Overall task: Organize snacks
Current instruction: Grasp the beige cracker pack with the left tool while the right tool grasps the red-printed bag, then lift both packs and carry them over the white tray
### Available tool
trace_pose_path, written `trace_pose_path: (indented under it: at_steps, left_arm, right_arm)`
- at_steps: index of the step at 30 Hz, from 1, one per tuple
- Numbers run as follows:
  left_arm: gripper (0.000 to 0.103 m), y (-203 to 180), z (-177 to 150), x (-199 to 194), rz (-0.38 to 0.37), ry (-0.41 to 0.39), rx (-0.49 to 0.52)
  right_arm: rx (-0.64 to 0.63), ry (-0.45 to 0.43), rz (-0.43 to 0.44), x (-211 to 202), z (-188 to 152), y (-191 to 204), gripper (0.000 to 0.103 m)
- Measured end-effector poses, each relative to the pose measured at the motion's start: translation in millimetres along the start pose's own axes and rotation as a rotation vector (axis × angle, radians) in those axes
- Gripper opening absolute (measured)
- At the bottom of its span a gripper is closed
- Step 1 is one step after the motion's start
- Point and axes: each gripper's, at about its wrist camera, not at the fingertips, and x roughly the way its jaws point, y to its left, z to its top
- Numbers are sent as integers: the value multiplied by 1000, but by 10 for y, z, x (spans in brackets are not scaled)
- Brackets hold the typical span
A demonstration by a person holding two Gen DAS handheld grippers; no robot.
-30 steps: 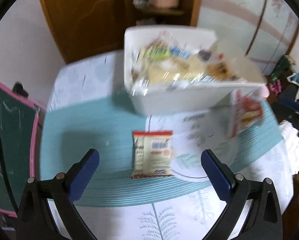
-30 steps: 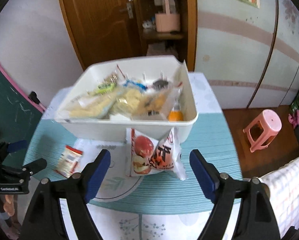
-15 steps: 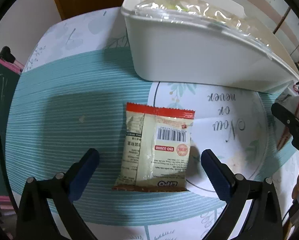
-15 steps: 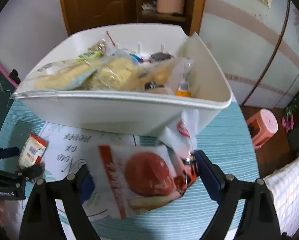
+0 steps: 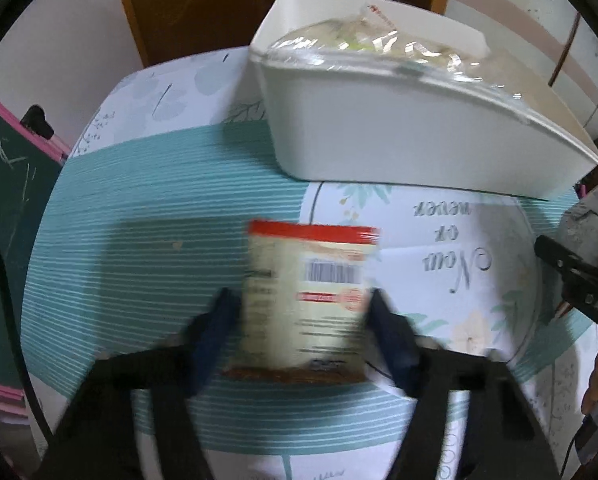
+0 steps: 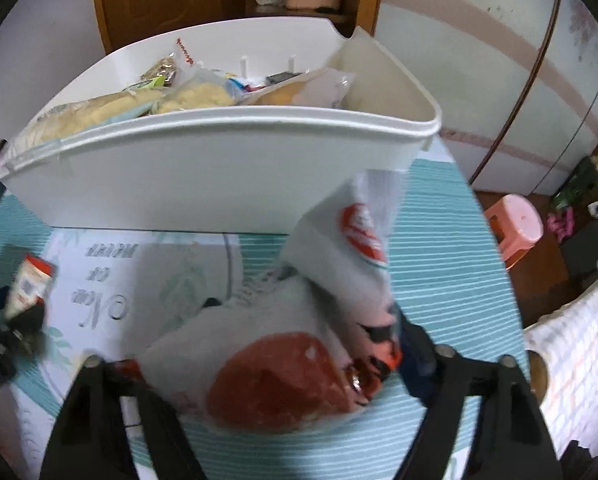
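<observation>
The left gripper (image 5: 299, 316) has its fingers (image 5: 215, 332) pressed against both sides of the small red-topped packet (image 5: 309, 300), low over the counter (image 5: 147, 240). Behind stands the white bin (image 6: 219, 176), heaped to the rim. The right gripper (image 6: 267, 356) pinches the big white-and-red bag (image 6: 291, 360) — crumpled, its top flopping loose. That floppy bag could slide out, or catch the bin's wall and spill what's piled inside.

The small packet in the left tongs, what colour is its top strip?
Red, on the cream small packet; left wrist view.
</observation>
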Motion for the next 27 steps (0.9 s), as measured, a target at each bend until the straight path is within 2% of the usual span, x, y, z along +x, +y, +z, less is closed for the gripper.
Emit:
trace_pose_path:
  at_steps: [3, 9, 14, 27]
  left_arm:
    - [44, -72, -20, -50, 16, -13, 17]
    - [44, -79, -129, -170, -17, 11, -27]
    - [44, -71, -247, -382, -43, 2, -41]
    - [44, -158, -542, -1195, -107, -89, -9]
  right_arm:
    - [10, -15, 22, -26, -36, -33, 68]
    - [46, -18, 116, -237, -147, -23, 61]
    - [60, -48, 178, -559, -274, 53, 61]
    - [31, -84, 328, -1237, -476, 339, 61]
